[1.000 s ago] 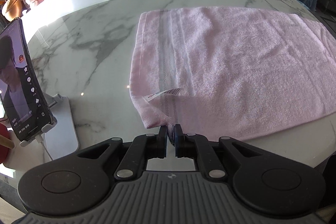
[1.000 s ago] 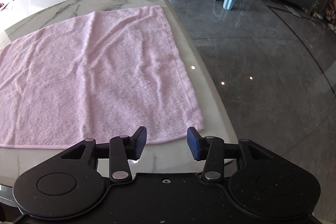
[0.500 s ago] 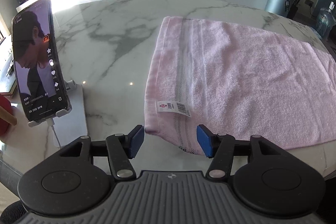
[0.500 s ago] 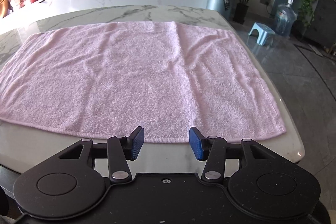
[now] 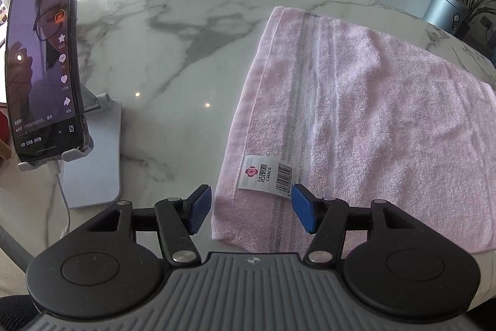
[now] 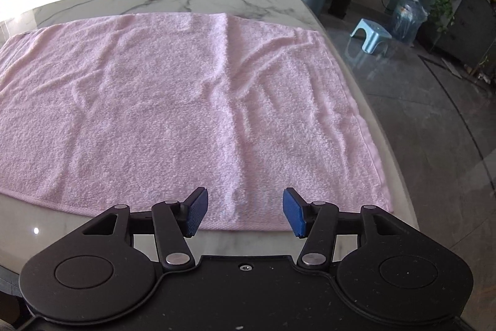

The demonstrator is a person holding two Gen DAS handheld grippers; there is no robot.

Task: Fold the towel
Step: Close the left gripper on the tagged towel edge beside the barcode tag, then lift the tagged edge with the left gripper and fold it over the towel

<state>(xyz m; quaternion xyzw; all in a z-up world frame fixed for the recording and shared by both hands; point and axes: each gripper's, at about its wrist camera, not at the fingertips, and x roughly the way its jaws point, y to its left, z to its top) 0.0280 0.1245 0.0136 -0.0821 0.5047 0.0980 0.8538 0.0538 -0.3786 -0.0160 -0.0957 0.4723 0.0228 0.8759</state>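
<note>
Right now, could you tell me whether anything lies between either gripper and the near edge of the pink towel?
Nothing visible does. The left gripper hangs open over the pink terry towel's labelled corner; the right gripper is open above its near hem.

A white marble tabletop (image 5: pixel 173 58) with grey veining and a glossy finish carries everything here. A pale pink terry towel (image 5: pixel 372 120) lies spread flat on it, lightly wrinkled, reaching almost to the tabletop's right edge and close to its near edge. A woven stripe band runs along the towel's left end, and a white sewn label (image 5: pixel 268 174) with a barcode sits by the towel's near left corner. Towards the tabletop's left edge, well apart from the towel, a white phone stand (image 5: pixel 93 163) rests on the marble, holding a dark smartphone (image 5: pixel 46 73) upright with its screen lit.
</note>
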